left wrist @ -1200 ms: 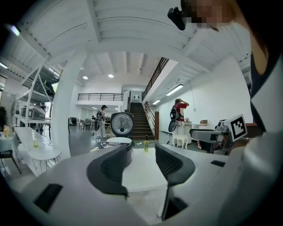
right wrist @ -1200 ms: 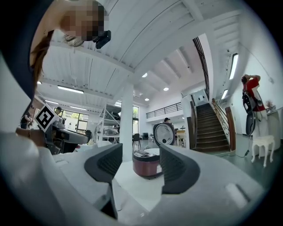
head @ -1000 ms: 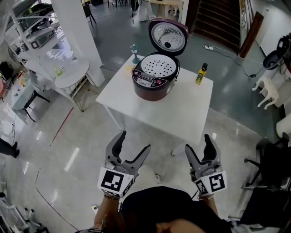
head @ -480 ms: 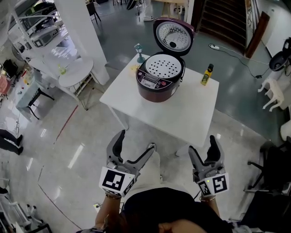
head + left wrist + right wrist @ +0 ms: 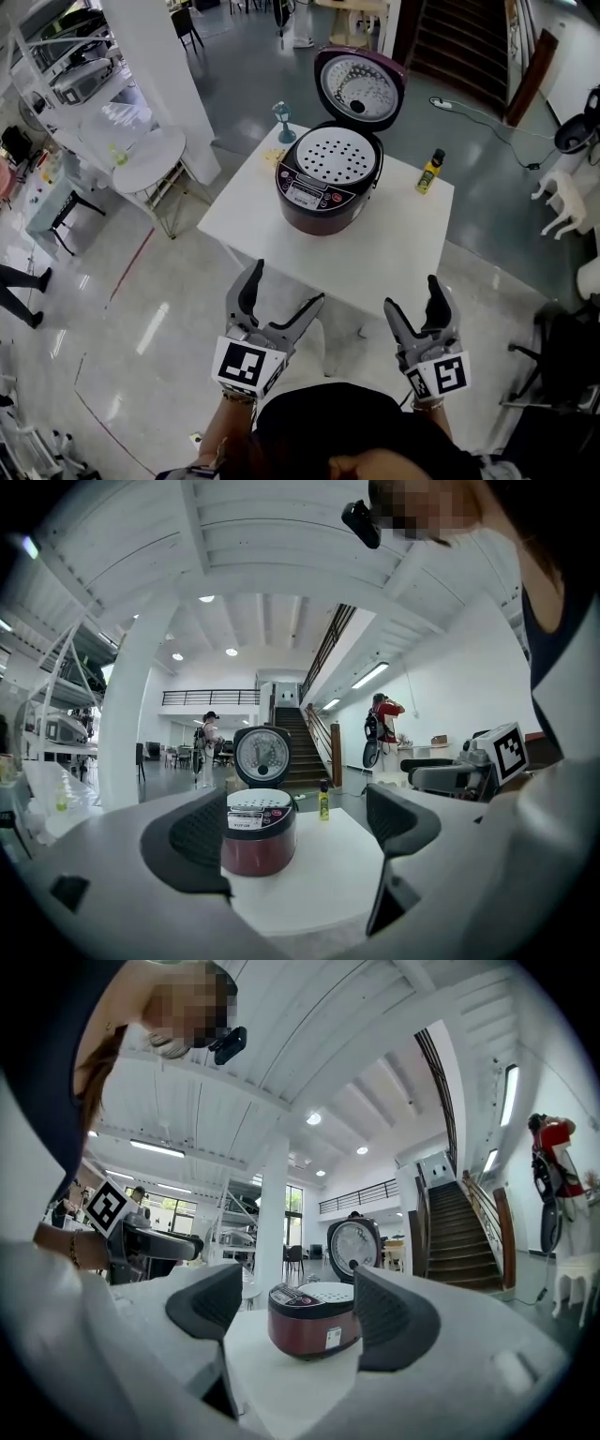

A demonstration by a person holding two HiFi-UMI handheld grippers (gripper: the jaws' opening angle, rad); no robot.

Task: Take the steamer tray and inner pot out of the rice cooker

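1. The rice cooker [image 5: 323, 187] stands on the far half of the white table [image 5: 375, 248], its lid [image 5: 361, 86] hinged upright at the back.
2. The perforated steamer tray [image 5: 336, 155] sits in the cooker's mouth and covers what lies beneath it, so the inner pot cannot be seen in any view.
3. The control panel [image 5: 307, 195] on the cooker's front carries a pale strip and a red spot. Its print is too small to read.
4. In the right gripper view a small white sticker [image 5: 333, 1337] shows on the cooker's dark-red side, also unreadable.
5. A yellow bottle [image 5: 429, 172] with a dark cap stands near the table's right edge, well apart from the cooker, and its label cannot be made out.
6. A small teal stemmed object [image 5: 283, 120] stands at the table's far left corner. What it is stays unclear.
7. The left gripper [image 5: 286, 286] is released, its jaws wide apart and gripping nothing. It is off the table's near edge, well short of the cooker.
8. The right gripper [image 5: 412, 295] is likewise released and empty, level with the left one.
9. Each gripper's cube bears black-and-white square markers [image 5: 248, 366], not lettering.
10. The person's body cuts off the bottom of the head view.
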